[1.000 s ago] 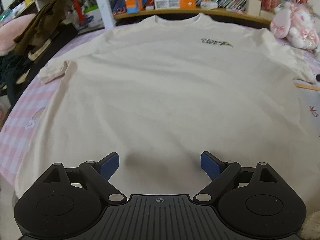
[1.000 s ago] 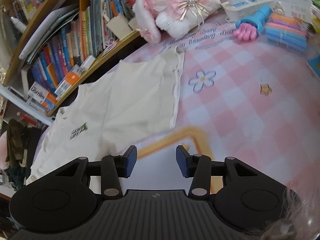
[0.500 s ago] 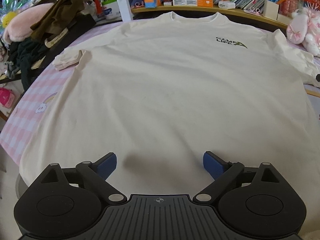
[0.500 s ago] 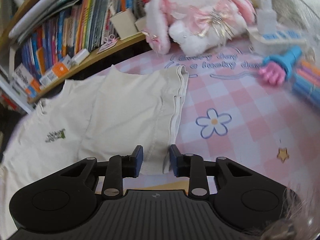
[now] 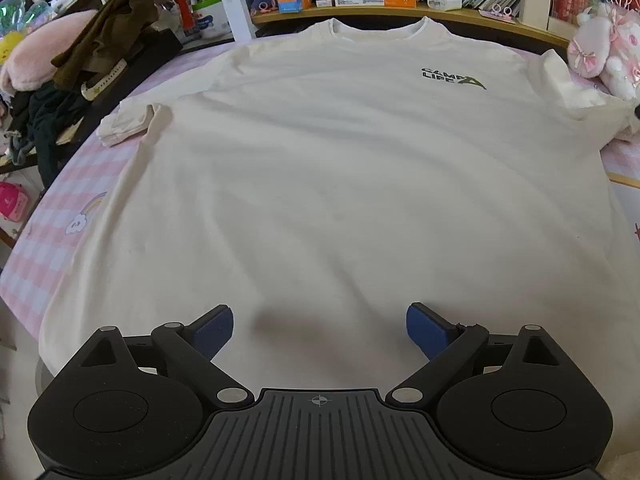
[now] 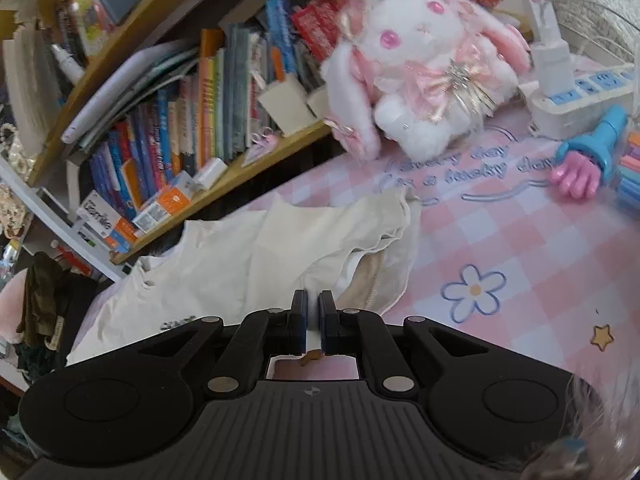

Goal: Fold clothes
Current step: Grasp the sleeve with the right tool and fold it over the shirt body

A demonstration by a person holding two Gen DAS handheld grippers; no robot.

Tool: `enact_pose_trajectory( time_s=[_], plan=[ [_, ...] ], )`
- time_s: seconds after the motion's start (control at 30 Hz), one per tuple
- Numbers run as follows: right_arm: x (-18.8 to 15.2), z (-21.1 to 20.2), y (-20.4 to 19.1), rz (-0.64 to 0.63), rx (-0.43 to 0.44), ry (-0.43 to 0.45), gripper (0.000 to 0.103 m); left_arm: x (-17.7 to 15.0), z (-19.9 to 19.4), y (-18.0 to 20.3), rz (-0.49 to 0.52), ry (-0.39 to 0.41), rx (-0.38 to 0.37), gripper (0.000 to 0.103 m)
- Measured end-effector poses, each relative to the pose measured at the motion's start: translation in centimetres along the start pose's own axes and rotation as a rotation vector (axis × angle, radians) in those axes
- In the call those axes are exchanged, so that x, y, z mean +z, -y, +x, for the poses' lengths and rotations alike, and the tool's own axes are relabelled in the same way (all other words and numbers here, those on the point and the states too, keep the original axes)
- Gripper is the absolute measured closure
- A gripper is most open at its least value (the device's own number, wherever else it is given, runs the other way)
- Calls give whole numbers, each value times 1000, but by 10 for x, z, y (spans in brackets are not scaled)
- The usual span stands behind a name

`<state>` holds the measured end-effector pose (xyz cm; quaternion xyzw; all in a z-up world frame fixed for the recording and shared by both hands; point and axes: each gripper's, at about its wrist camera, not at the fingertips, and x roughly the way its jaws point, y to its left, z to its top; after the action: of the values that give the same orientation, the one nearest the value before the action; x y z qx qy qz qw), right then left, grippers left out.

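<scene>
A cream T-shirt (image 5: pixel 340 160) with a small dark chest logo (image 5: pixel 452 77) lies flat, front up, on the pink checked tablecloth (image 5: pixel 52 236). Its left sleeve (image 5: pixel 128 124) is crumpled at the table's left side. My left gripper (image 5: pixel 320 330) hovers open over the shirt's lower part, with nothing between its blue pads. In the right wrist view, my right gripper (image 6: pixel 313 308) has its jaws closing tight on the hem of the other sleeve (image 6: pixel 340 232). Cream fabric shows pinched between the pads, and the sleeve is bunched and raised off the cloth.
A white and pink plush rabbit (image 6: pixel 420 80) sits at the table's far right corner, before a shelf of books (image 6: pixel 168 128). A power strip (image 6: pixel 580 96) and a blue and pink toy hand (image 6: pixel 588 156) lie to the right. Dark clothes (image 5: pixel 100 48) pile up at the left.
My right gripper moved over to the sleeve's edge and its jaws went from wide apart to shut on the fabric, which now bunches upward. The left gripper stayed open.
</scene>
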<state>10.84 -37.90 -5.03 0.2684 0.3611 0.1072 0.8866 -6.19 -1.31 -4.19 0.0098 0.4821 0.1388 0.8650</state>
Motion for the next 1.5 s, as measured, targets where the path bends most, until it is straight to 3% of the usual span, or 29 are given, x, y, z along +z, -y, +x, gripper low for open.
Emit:
enact_pose_trajectory(
  time_s=[0.3, 0.5, 0.7, 0.8, 0.9, 0.93, 1.07, 1.17, 1.3, 1.5],
  plan=[
    [-7, 3, 18, 67, -11, -43, 97, 2, 2, 0, -2, 3, -6, 6],
    [-5, 3, 27, 74, -57, -27, 80, 2, 2, 0, 13, 4, -9, 6],
    [10, 27, 31, -5, -132, -53, 75, 1, 1, -2, 29, 7, -15, 6],
    [14, 37, 22, -99, -178, -55, 79, -1, 2, -5, 24, 11, -29, 6],
    [12, 46, 5, -246, -266, -77, 90, -1, 4, -8, 10, 15, -40, 3],
    [12, 47, 4, -248, -270, -81, 97, -1, 5, -9, 5, 18, -47, 2],
    [14, 47, 2, -240, -281, -96, 99, 1, 8, -14, 6, 16, -81, 2],
    [27, 32, 7, -131, -234, -32, 99, 2, 12, -19, 19, 22, -113, 2],
    [32, 18, -32, -226, -211, 33, 99, 7, 17, -27, 34, 32, -149, 2],
    [6, 37, -141, -539, -189, 85, 99, 12, 21, -50, 26, 53, -175, 2]
  ],
)
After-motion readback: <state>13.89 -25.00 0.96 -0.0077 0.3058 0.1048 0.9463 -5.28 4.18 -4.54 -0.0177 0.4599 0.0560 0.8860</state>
